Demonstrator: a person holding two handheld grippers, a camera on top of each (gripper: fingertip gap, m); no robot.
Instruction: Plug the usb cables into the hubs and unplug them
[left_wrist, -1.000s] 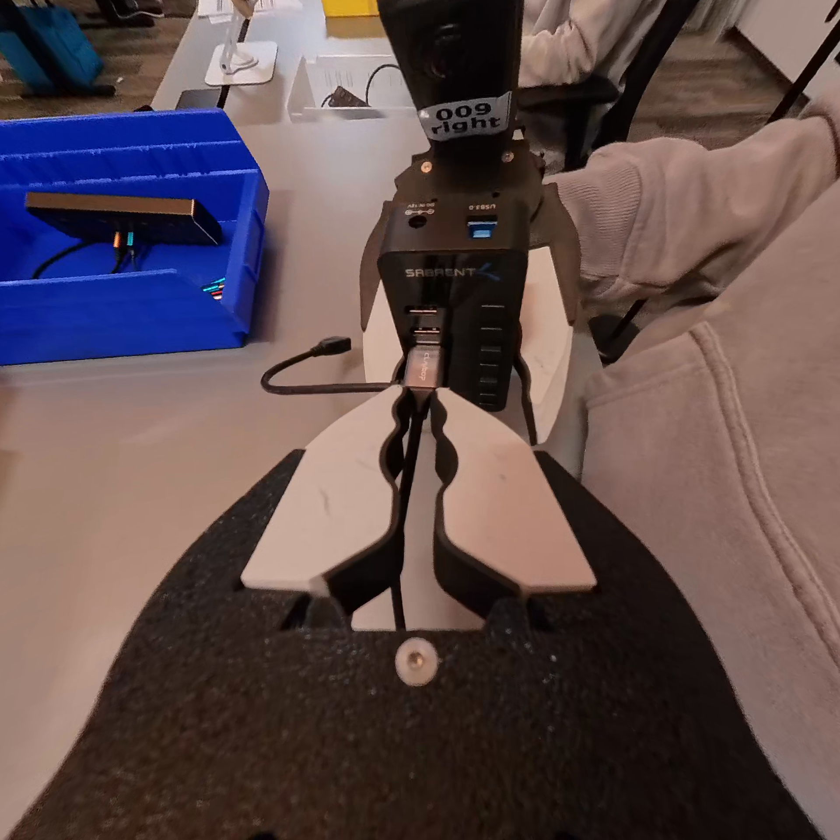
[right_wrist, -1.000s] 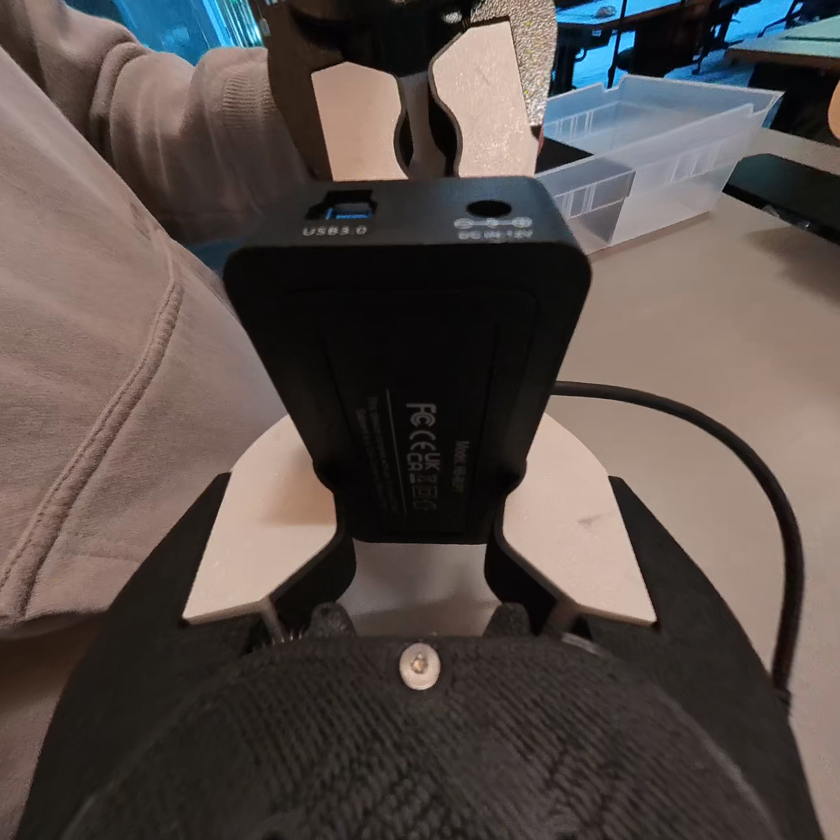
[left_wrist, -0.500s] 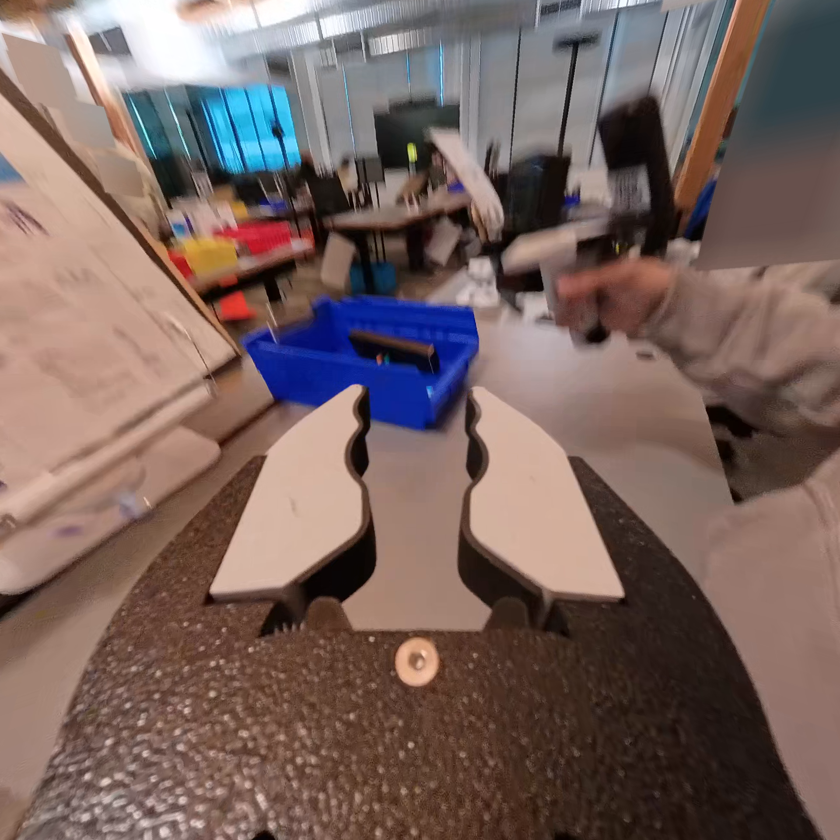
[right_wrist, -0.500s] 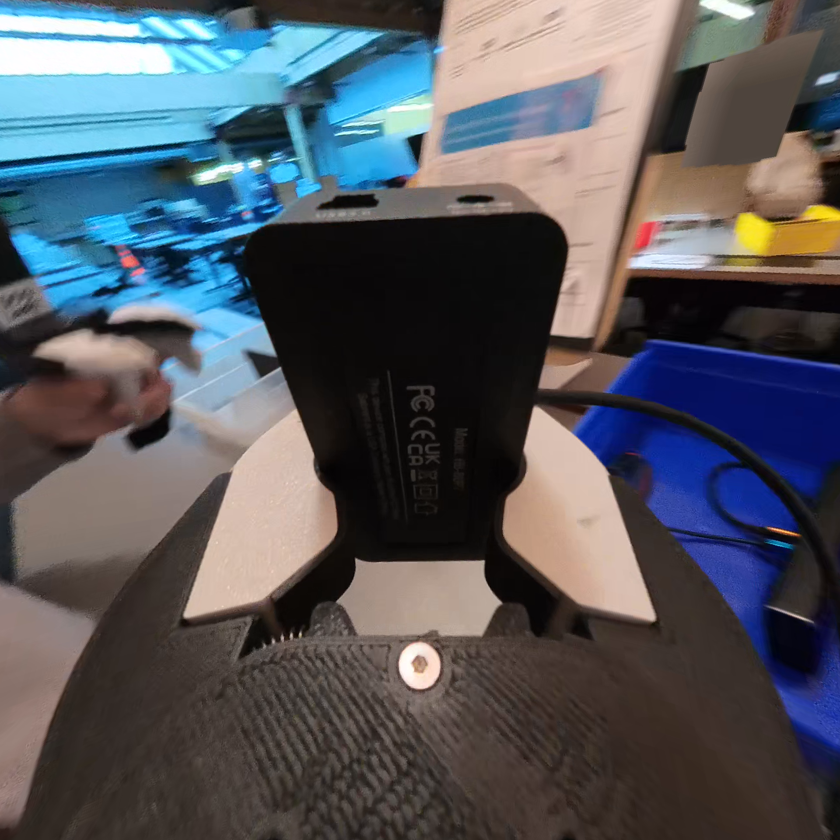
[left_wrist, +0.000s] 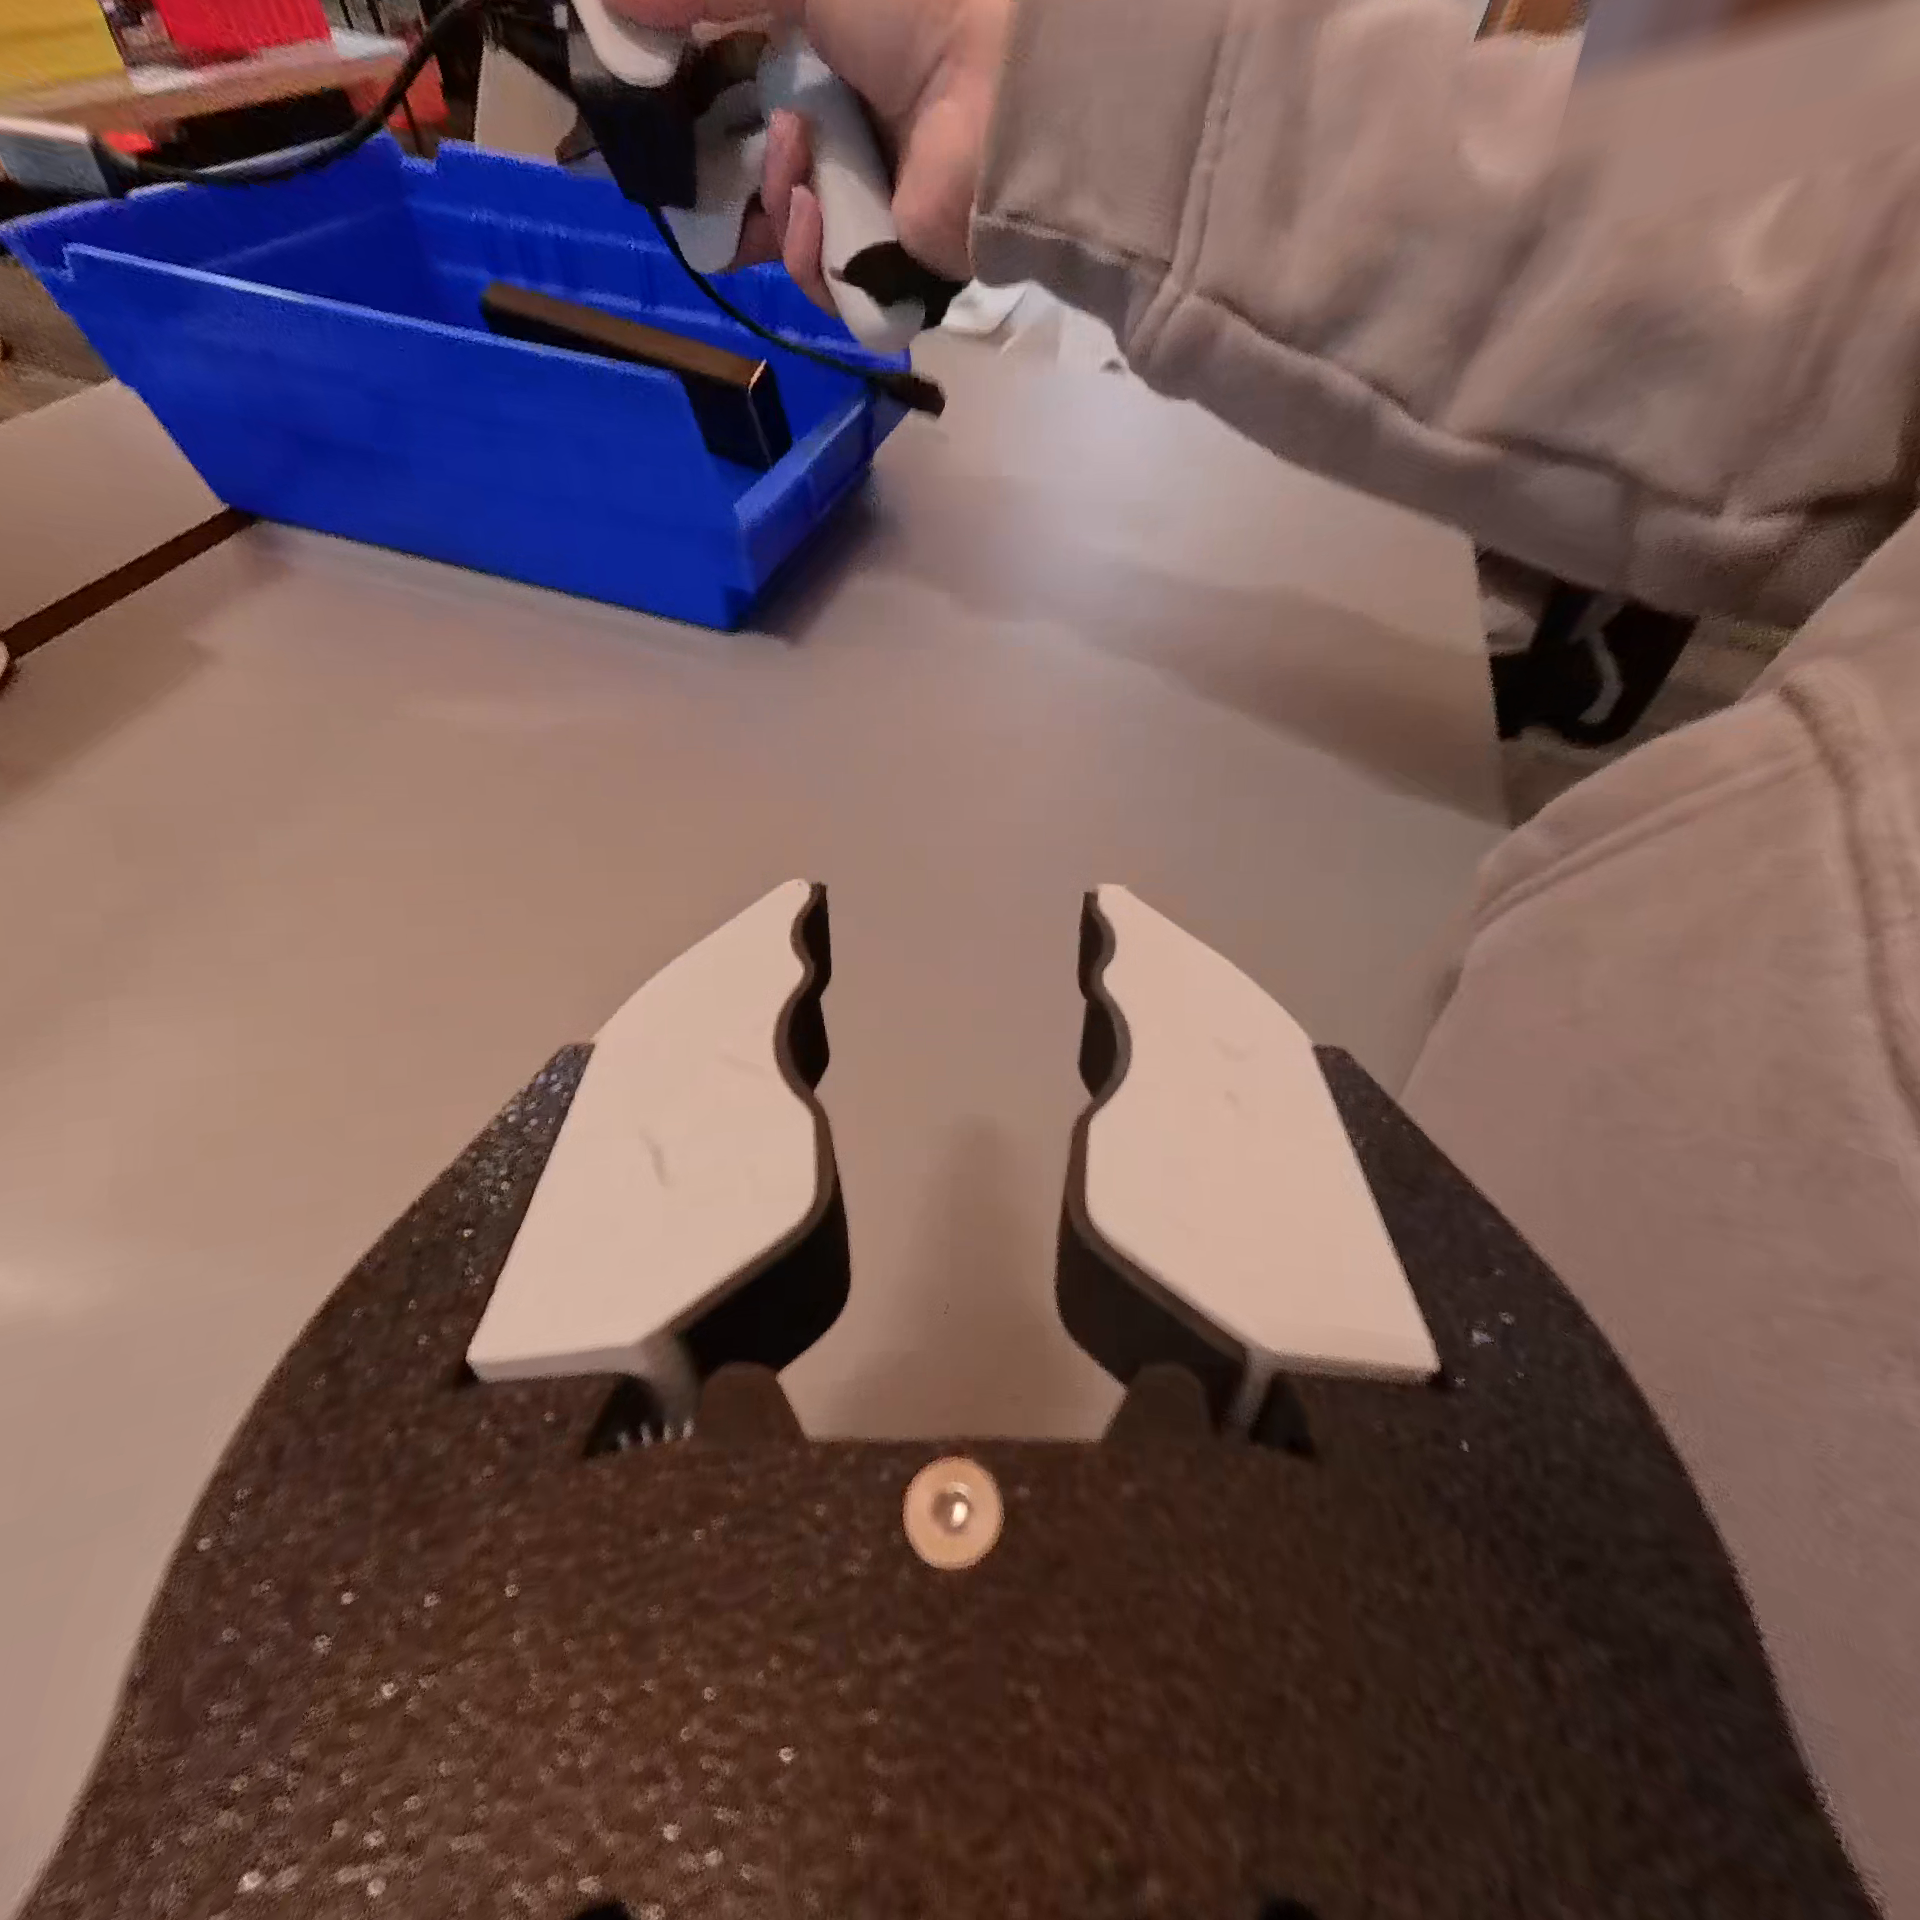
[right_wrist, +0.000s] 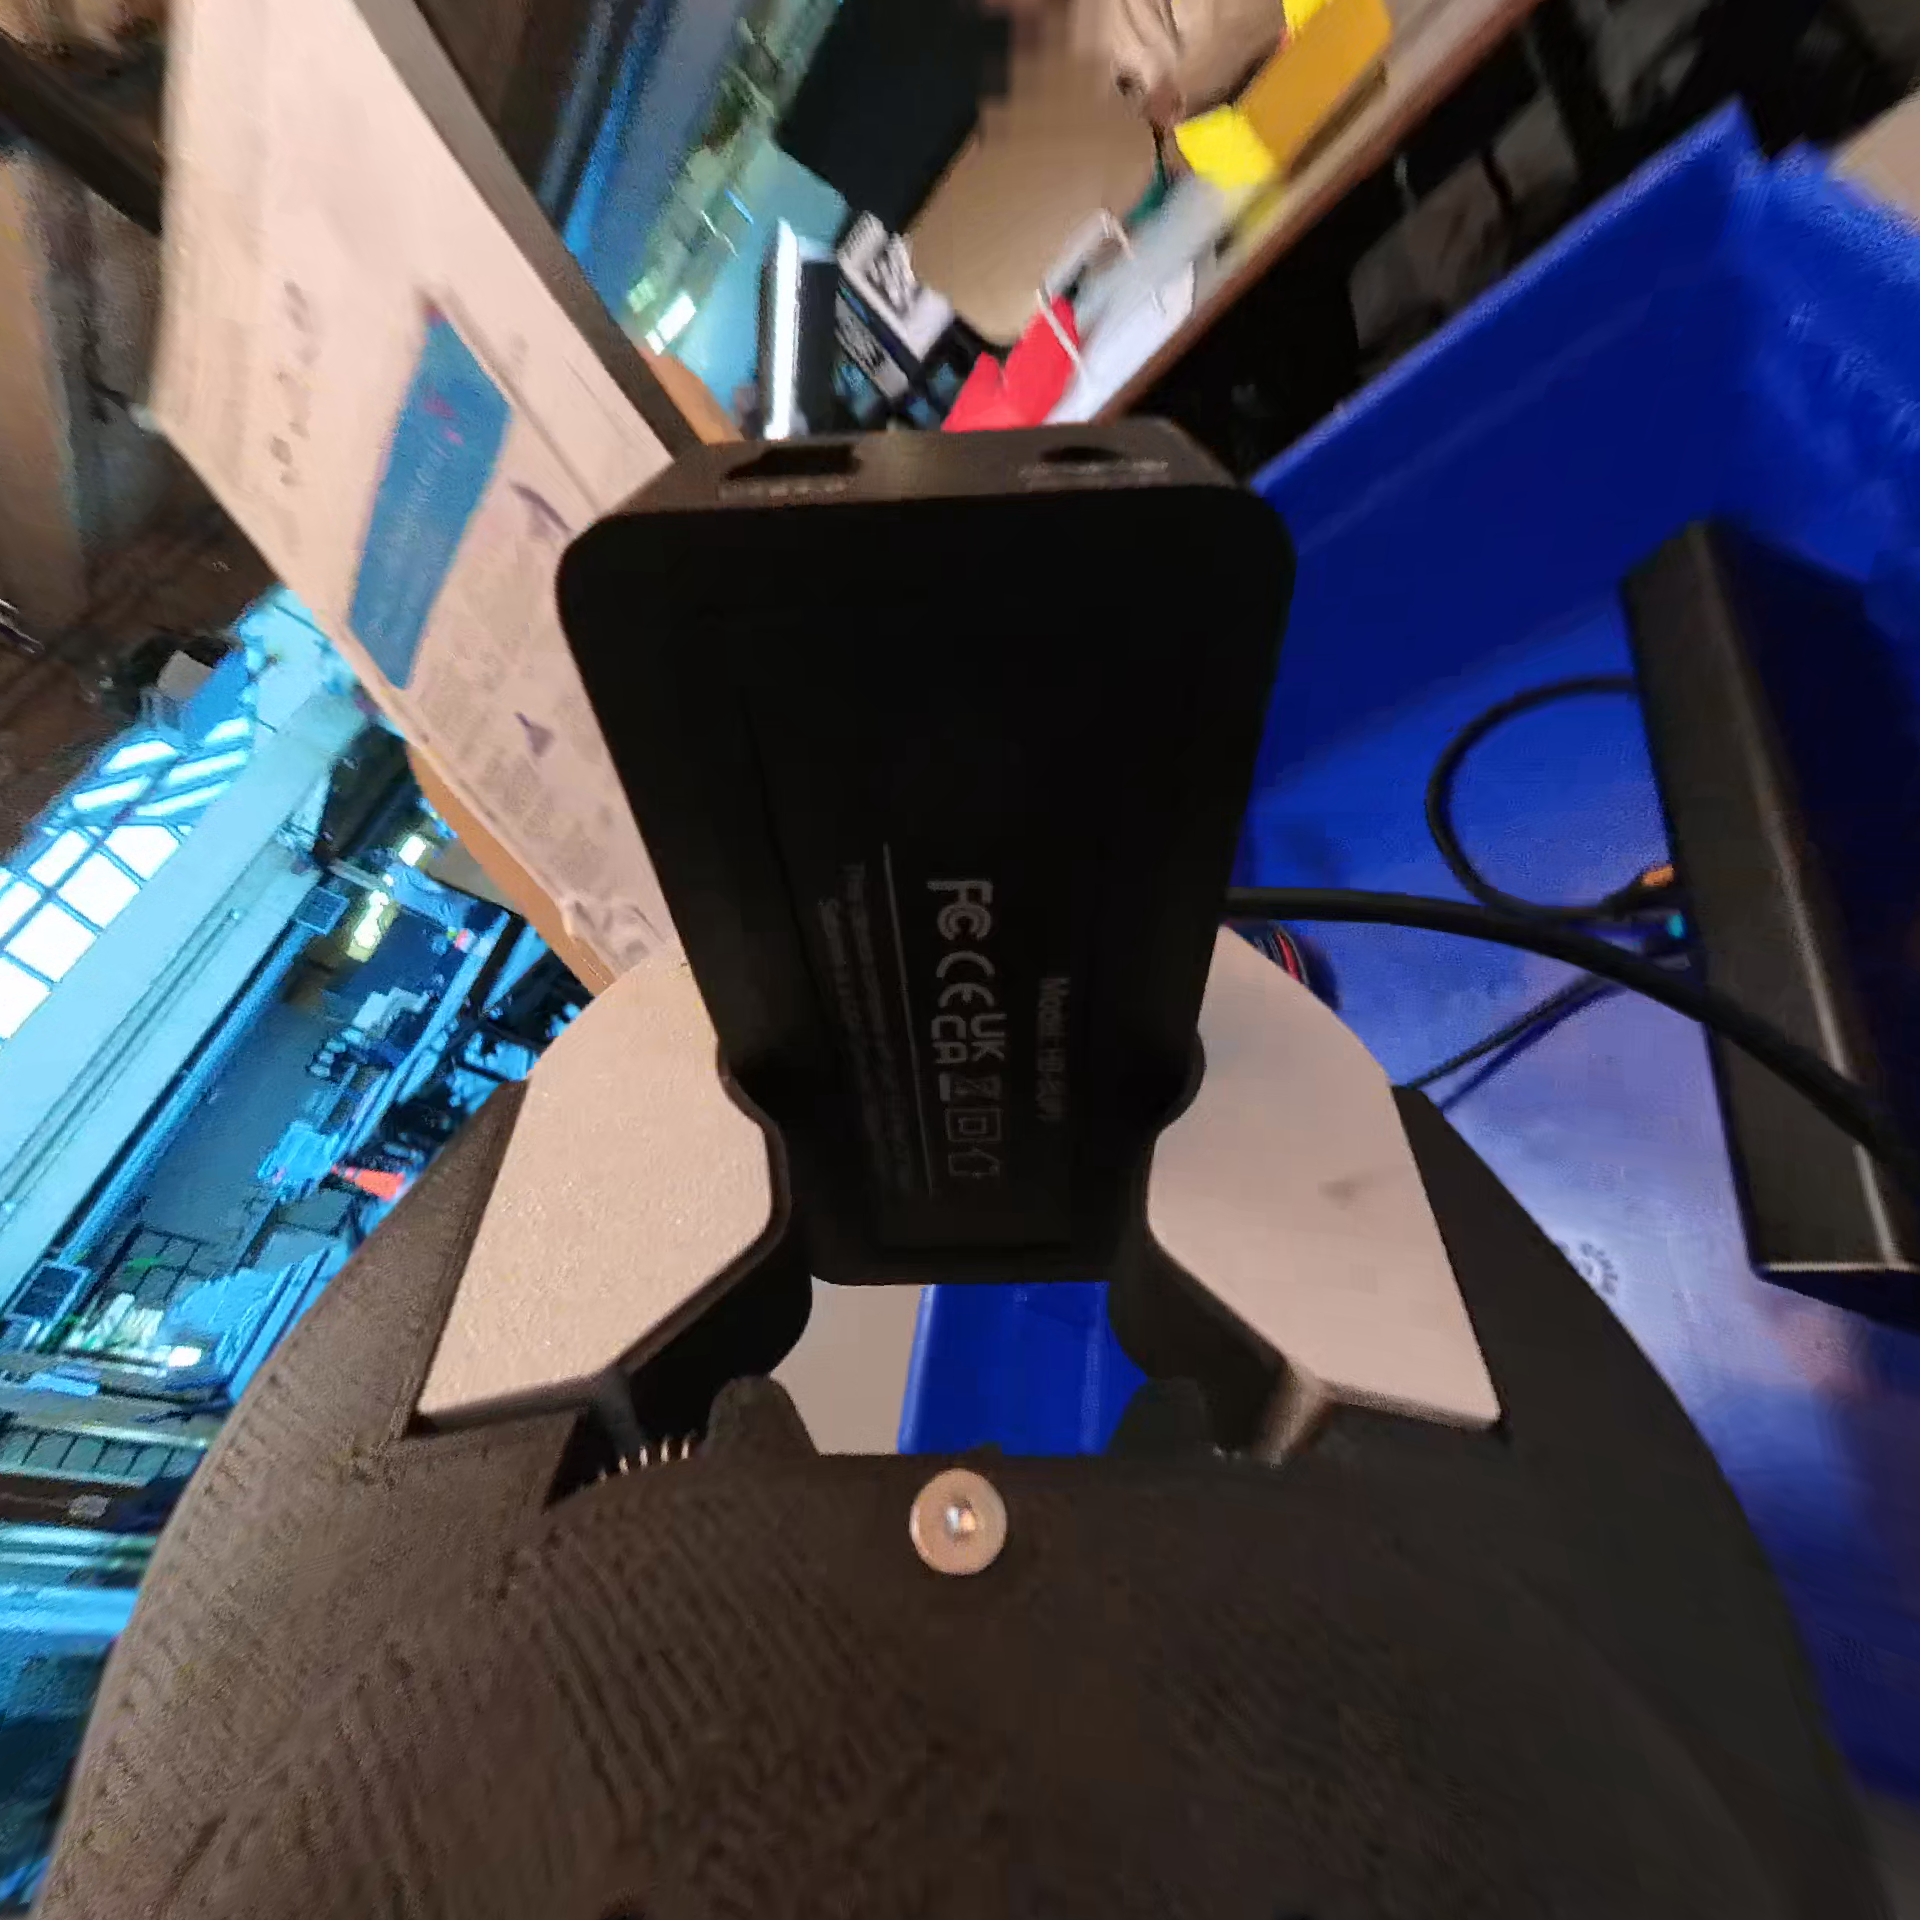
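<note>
My left gripper is open and empty, low over the grey table. My right gripper is shut on a black USB hub and holds it tilted over the blue bin. A black cable runs from the hub's hidden face off to the right. In the left wrist view the right gripper is at the top, above the bin, and the cable hangs from it with its free plug past the bin's right end.
A second dark hub leans inside the bin; it also shows in the right wrist view with thin wires beside it. A person's beige sleeve reaches across the right side. A tilted poster board stands behind the bin.
My left gripper let go of the plug, opened and drew back from the hub. My right gripper carried the hub, cable still attached, from in front of the person to over the blue bin.
</note>
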